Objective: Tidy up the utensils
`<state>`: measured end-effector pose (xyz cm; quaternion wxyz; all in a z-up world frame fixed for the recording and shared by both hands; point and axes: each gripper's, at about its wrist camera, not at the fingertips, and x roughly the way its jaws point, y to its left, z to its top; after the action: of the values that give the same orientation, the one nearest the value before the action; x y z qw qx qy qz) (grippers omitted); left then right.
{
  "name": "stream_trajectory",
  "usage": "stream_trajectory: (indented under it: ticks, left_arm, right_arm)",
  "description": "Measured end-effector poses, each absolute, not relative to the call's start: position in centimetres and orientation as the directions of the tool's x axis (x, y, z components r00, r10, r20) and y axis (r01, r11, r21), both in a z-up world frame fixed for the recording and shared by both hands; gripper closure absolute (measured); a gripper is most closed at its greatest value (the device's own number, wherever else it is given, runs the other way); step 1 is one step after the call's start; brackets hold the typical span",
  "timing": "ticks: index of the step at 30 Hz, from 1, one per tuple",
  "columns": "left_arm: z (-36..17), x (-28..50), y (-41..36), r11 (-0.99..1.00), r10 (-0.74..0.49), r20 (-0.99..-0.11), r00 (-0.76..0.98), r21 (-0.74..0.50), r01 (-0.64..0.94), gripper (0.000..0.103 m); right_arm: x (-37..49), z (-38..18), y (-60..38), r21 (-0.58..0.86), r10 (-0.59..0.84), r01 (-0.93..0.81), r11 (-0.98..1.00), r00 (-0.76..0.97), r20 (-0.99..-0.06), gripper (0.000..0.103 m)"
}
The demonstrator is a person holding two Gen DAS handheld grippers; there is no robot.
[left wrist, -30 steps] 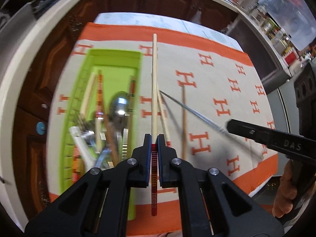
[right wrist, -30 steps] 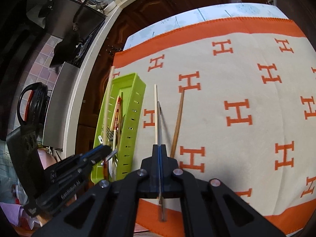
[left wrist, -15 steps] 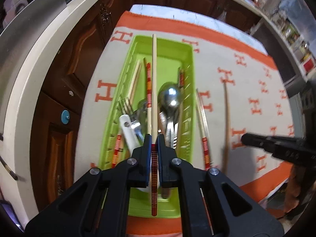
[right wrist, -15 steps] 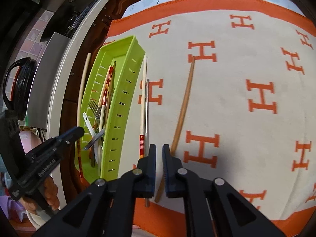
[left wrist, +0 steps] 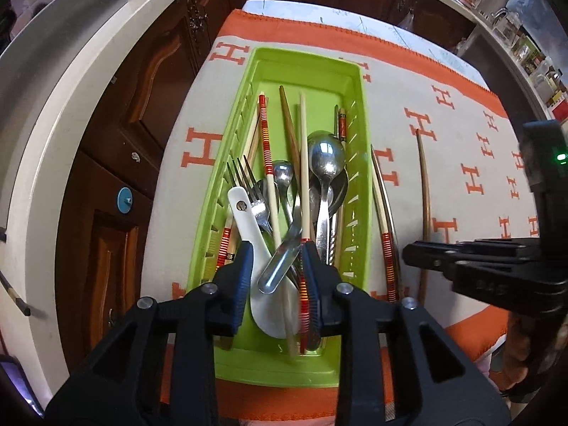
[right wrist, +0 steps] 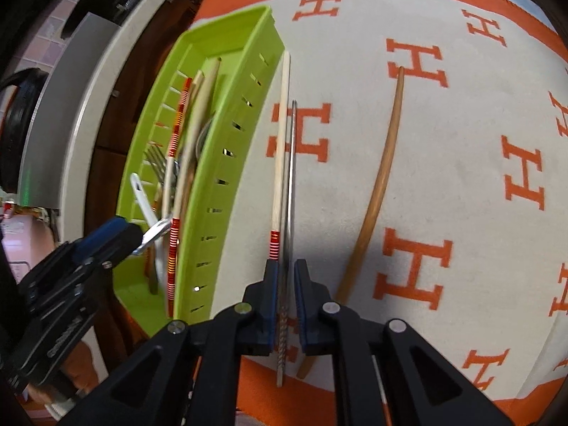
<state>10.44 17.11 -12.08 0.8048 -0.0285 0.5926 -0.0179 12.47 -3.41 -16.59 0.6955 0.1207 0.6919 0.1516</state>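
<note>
My left gripper (left wrist: 277, 266) hangs open over the near end of the green tray (left wrist: 309, 60). A pale chopstick with red bands (left wrist: 302, 177) lies in the tray, its banded end against my right-hand finger. Spoons (left wrist: 326, 156), a fork (left wrist: 248, 184), a white ladle spoon (left wrist: 248, 227) and more chopsticks fill the tray. My right gripper (right wrist: 285, 284) is open, low over the cloth, straddling a thin metal chopstick (right wrist: 293, 177). A pale red-banded chopstick (right wrist: 280, 142) lies just left of it. A brown chopstick (right wrist: 383, 163) lies apart to the right.
An orange and cream cloth (right wrist: 461, 142) with H marks covers the table. The tray (right wrist: 227, 35) sits along its left edge, beside dark wooden cabinet doors (left wrist: 142, 88) and a pale counter edge. A hand (left wrist: 518, 351) holds the right gripper at the cloth's near edge.
My left gripper moved over the tray, opened, and the pale chopstick now lies in the tray. My right gripper let go of the metal chopstick, then came down astride it.
</note>
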Motion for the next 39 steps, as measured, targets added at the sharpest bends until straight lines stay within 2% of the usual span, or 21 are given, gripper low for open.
stream_trajectory:
  ticks: [6,13,16,19,21,28,35,39]
  left_arm:
    - [-11.7,9.8,17.6,0.996,-0.069,-0.944,0.324,-0.081,-0.024,0.078]
    - [-11.3,9.3,19.4,0.995,-0.046,-0.932,0.360,-0.075,-0.067,0.078]
    - [-11.3,9.2,20.0,0.993,-0.053,-0.932,0.358,-0.088,-0.082,0.078]
    - [-11.3,9.2,20.4,0.991,-0.062,-0.930,0.362,-0.102,-0.092,0.078]
    - [-11.3,9.2,20.5,0.989,-0.071,-0.928,0.365,-0.112,-0.094,0.078]
    - [-11.2,9.3,20.4,0.988,-0.085,-0.924,0.373,-0.126,-0.086,0.078]
    - [-10.9,9.5,20.6,0.990,-0.061,-0.921,0.384,-0.105,-0.095,0.078]
    - [-10.5,9.5,20.7,0.995,-0.015,-0.921,0.389,-0.053,-0.086,0.078]
  right_arm:
    - [12.3,-17.2,-1.3,0.268,0.268,-0.085,0.960,-0.012,-0.963,0.094]
    - [12.1,-17.0,2.6,0.051,0.057,-0.183,0.982,0.026,-0.998,0.094]
    - [11.9,-16.9,3.2,0.030,0.038,-0.187,0.982,0.041,-0.998,0.095]
    - [12.0,-16.9,2.3,0.091,0.097,-0.148,0.985,0.038,-0.995,0.098]
    - [12.2,-16.9,0.0,0.170,0.171,-0.065,0.983,0.013,-0.985,0.098]
    - [11.1,-15.0,-5.0,0.398,0.399,0.118,0.910,0.016,-0.917,0.098]
    - [12.7,-9.6,-3.1,0.541,0.529,0.111,0.834,0.122,-0.840,0.098]
    - [14.2,-9.9,-0.7,0.544,0.531,0.096,0.834,0.131,-0.837,0.098]
